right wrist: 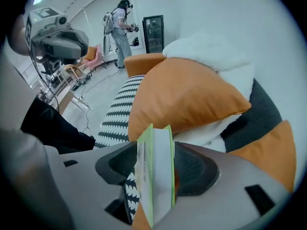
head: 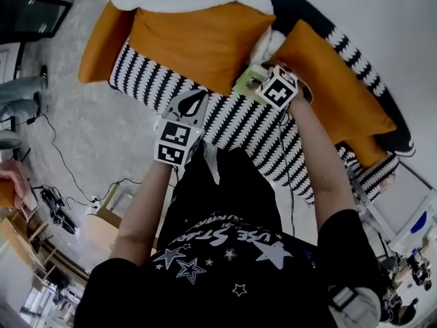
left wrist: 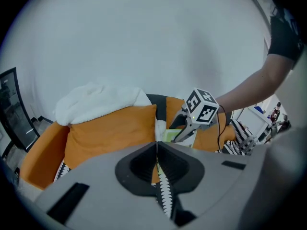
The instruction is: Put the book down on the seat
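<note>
Thin book with pale green covers and white pages upright between the wide-spread jaws of the right gripper.

The book's covers splay a little, showing the page block edge-on. It stands over the black-and-white zigzag sofa seat, just in front of the plump orange cushions; whether its lower edge rests on the seat cannot be told. The left gripper hangs nearby, jaws pressed together with nothing in them.

Book largely behind right gripper
</note>
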`<state>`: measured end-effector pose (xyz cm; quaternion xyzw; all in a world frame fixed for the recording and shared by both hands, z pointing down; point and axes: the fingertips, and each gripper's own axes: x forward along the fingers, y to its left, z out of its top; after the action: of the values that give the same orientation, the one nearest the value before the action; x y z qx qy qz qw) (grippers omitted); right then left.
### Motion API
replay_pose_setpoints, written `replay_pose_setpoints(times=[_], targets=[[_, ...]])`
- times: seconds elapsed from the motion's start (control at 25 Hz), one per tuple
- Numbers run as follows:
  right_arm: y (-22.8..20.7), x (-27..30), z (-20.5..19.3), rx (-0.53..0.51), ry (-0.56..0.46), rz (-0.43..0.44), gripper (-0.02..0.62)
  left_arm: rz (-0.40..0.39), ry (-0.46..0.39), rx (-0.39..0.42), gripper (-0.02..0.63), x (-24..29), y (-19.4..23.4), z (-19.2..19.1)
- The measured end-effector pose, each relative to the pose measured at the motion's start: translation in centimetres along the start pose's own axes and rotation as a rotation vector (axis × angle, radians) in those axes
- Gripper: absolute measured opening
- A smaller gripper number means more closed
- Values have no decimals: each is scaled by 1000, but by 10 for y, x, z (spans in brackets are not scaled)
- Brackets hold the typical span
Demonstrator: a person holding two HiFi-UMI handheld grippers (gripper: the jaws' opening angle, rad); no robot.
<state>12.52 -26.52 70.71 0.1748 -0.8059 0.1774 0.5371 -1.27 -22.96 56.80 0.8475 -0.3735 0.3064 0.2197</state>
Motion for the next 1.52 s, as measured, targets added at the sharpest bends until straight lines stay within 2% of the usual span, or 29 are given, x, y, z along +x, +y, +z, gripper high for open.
replay_pose_setpoints(times=[0.16,0.4,0.92,1.28,1.52], targets=[[-3,-24,9,-6,-28,-74,235,-9,-27,28,14,-8,0,10],[12,-67,16,46,-98,-164,235,-36,-57,53,14,-34,-13,14],[95,-135,30,169,-232,-262,232,-80,-127,63,14,-103,-36,3],[143,-192,64,224,-402,-400,156,-92,-220,107,14,-157,-43,16],[183,-224,88,277,-491,-437,113,-116,-286,139,14,-192,-46,27]])
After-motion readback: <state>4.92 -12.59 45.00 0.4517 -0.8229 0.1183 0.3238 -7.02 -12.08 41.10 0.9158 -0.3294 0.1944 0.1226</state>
